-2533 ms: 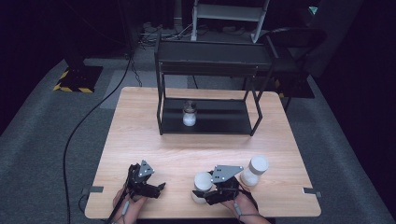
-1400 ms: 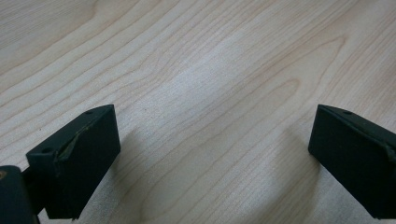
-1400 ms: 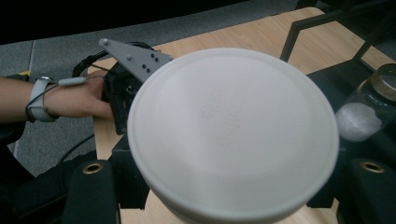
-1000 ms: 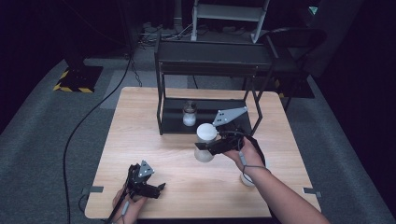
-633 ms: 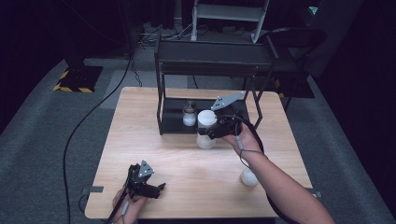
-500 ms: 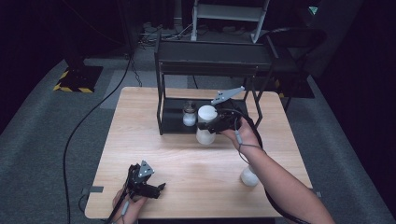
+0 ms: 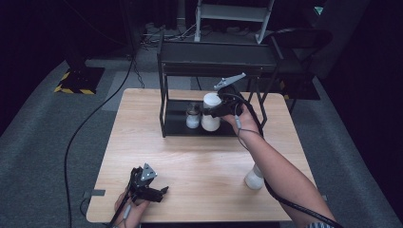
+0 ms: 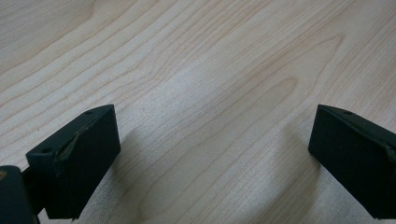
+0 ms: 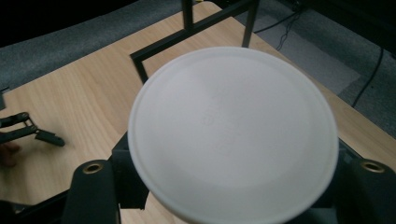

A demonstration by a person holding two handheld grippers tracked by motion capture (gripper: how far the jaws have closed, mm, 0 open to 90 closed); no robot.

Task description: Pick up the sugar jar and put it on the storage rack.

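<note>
Item: white-lidded jar (image 7: pixel 210 113), centre of the high view, clamped between the jaws of the right gripper (image 7: pixel 219 112) at the open front of the black shelf rack (image 7: pixel 215 58). In the right gripper view the jar's round white lid (image 9: pixel 233 135) hides the fingertips, with the jaw bodies flanking it on either side. Neighbouring piece: small clear jar (image 7: pixel 192 116), already standing on the rack's lower tier, just left of the carried one; whether the two touch is hard to tell from above. Third jar (image 7: pixel 254 177) stands on the wooden table (image 7: pixel 199 156) at lower right, partly behind the forearm. Left gripper (image 7: pixel 154 191), lower left of the high view, rests over bare tabletop with jaws spread wide, nothing between them. Handling note: the step in hand appears to be shelving the jar; keep it upright, enter under the top tier, set it down clear of its neighbour, and release only once the base sits flat.
</note>
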